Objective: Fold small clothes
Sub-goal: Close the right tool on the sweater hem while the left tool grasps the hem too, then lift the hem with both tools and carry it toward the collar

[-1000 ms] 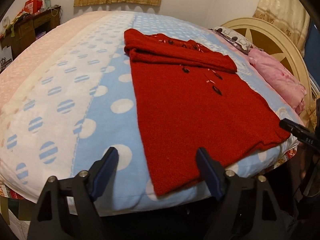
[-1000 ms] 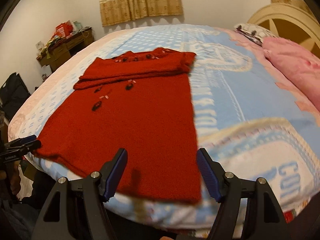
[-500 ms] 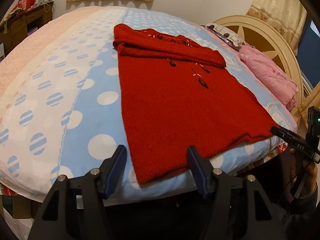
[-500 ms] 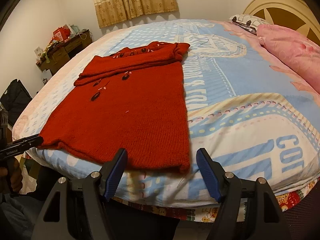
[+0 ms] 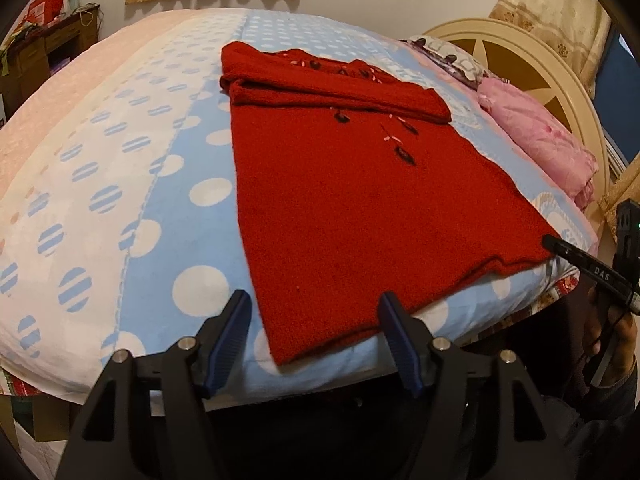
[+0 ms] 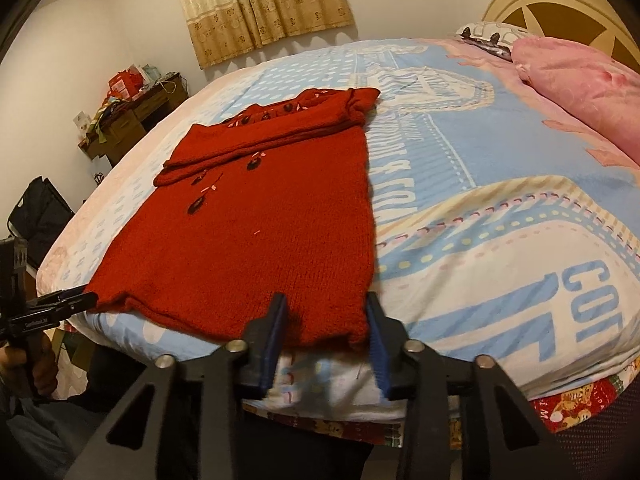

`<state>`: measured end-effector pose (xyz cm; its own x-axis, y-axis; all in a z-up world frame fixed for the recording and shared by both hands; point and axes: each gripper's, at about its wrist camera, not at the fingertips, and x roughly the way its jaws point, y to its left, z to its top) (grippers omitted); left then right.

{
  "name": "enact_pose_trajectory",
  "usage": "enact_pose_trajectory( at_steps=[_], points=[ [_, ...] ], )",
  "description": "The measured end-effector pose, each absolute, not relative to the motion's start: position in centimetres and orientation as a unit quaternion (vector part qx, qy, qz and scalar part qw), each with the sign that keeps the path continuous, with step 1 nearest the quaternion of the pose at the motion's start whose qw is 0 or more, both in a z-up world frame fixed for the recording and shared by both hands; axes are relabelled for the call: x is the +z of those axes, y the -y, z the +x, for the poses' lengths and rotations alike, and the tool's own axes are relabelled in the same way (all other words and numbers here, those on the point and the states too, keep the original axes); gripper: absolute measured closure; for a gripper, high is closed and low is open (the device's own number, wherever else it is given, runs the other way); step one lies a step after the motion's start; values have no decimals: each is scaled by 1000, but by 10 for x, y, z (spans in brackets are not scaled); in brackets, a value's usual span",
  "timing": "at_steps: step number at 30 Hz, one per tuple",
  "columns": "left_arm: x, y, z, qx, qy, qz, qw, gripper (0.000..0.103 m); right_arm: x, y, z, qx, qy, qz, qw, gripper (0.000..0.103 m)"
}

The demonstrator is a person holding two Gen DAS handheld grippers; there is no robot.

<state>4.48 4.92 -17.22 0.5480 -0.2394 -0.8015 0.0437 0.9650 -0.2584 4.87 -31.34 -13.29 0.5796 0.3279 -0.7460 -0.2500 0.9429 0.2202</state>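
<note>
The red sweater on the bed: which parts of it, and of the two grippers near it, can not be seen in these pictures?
- Red sweater: sleeve ends and lower collar, both views, hidden under the folded sleeve.
- Its hem corner at the right gripper: right wrist view; contact unclear.
- Left gripper: right wrist view shows it edge-on, opening unreadable there.
- Bed front below the mattress: dark, behind gripper bodies.

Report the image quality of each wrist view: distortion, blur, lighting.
Left wrist view: strong fisheye bowing of the bed, dark vignette corners, red sweater sharp under warm indoor light. Right wrist view: same bowing; the sweater's near hem between the right tongs looks soft, the far room dim.
</note>
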Motion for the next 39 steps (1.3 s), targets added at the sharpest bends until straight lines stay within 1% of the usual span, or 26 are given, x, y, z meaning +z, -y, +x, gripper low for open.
enact_pose_trajectory(
  at_steps=[1, 2, 3, 4, 5, 7, 10, 14, 24, 30, 39],
  points=[
    [-172, -50, 45, -81, -467, -107, 874, 39, -134, 316, 49, 162, -428, 50, 888, 75],
    [-171, -51, 44, -82, -465, -109, 875, 52, -134, 318, 50, 161, -428, 54, 888, 78],
    [-170, -51, 44, -85, -463, -110, 875, 62, -134, 320, 51, 162, -428, 58, 887, 83],
    [-170, -52, 44, -91, -463, -116, 874, 82, -133, 323, 50, 164, -426, 66, 887, 86],
    [-169, -54, 44, -100, -463, -124, 872, 88, -132, 325, 50, 166, -424, 73, 887, 87],
    [-167, -55, 43, -108, -458, -129, 873, 90, -127, 327, 48, 170, -411, 80, 892, 92],
    [-162, -62, 41, -120, -441, -155, 876, 92, -119, 329, 45, 185, -391, 97, 897, 93],
    [-149, -69, 40, -132, -411, -177, 884, 92, -114, 335, 47, 190, -380, 118, 897, 94],
    [-144, -80, 52, -156, -392, -215, 881, 93, -99, 345, 56, 217, -363, 175, 889, 94],
    [-122, -89, 64, -155, -364, -220, 892, 94, -76, 344, 70, 223, -335, 183, 897, 94],
    [-97, -101, 103, -158, -346, -225, 897, 96, -38, 336, 106, 233, -301, 192, 904, 95]
  ],
)
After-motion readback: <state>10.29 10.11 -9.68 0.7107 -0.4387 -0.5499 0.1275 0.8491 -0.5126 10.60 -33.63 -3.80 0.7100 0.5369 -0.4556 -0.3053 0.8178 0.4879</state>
